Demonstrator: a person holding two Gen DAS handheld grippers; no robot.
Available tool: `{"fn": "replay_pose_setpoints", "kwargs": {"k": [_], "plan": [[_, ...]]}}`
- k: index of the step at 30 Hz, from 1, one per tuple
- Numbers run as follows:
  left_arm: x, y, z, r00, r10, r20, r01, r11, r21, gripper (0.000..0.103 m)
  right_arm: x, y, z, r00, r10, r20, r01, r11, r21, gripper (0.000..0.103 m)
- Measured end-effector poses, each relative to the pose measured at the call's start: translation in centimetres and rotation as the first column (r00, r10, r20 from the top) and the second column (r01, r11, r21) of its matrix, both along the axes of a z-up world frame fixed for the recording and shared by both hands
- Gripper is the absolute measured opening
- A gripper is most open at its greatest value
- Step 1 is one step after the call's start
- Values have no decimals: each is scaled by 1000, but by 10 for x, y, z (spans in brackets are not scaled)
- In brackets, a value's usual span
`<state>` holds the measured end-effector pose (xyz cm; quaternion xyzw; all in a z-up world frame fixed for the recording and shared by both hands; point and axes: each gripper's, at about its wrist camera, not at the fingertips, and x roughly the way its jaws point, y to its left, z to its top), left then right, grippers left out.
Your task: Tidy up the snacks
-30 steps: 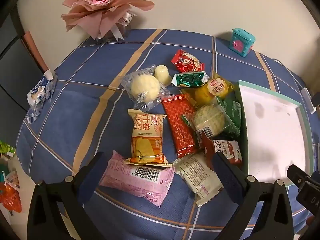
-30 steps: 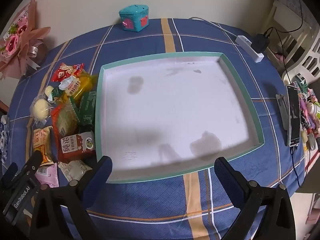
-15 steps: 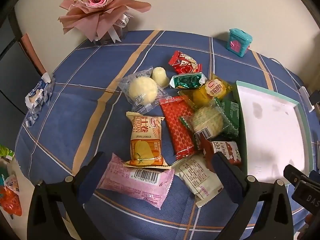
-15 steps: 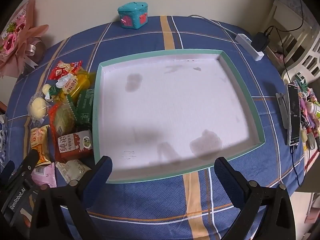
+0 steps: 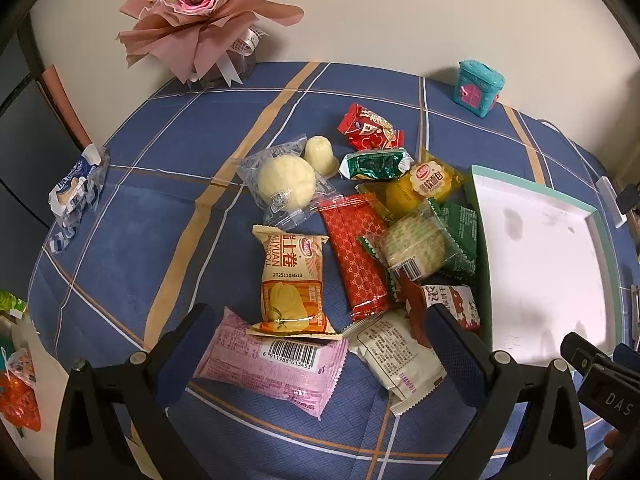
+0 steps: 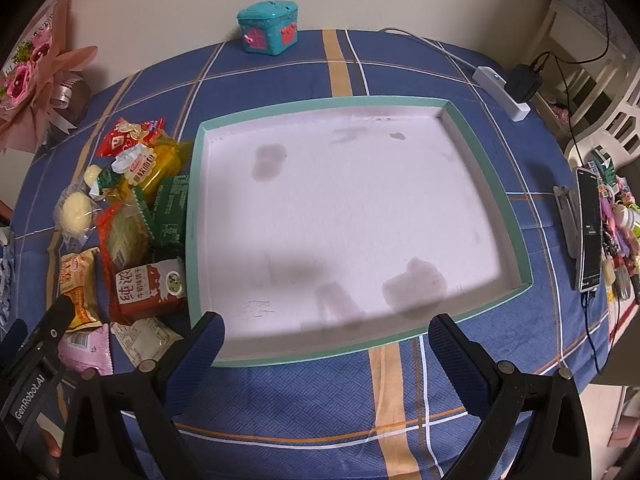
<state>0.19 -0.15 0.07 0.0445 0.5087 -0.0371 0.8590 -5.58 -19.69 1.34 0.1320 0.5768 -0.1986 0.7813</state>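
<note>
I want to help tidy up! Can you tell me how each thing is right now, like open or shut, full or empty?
Left claw: open, holding nothing.
Right claw: open, holding nothing.
Tray: empty.
Pink packet: sealed, lying flat, partly under the orange packet.
Red wafer packet: sealed.
Teal house box: shut.
Phone: propped on its stand.

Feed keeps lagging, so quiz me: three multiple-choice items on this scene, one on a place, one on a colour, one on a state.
1. The snack pile lies where, in the right wrist view?
A. left of the tray
B. inside the tray
C. right of the tray

2. The tray rim is:
A. red
B. teal
C. black

3. The left gripper is:
A. shut on a packet
B. open, holding nothing
C. out of view

A: packets sit against the tray's left wall. B: a teal edge frames the white floor. B: its fingers stand wide apart above the pink packet.
</note>
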Motion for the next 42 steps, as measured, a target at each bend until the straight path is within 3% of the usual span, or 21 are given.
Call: {"fn": "replay_pose_setpoints", "kwargs": {"k": [42], "plan": [[2, 9, -1, 999, 37, -20, -37, 999, -16, 103, 0, 1, 5, 1000, 1, 6, -1, 1000, 10, 103]]}}
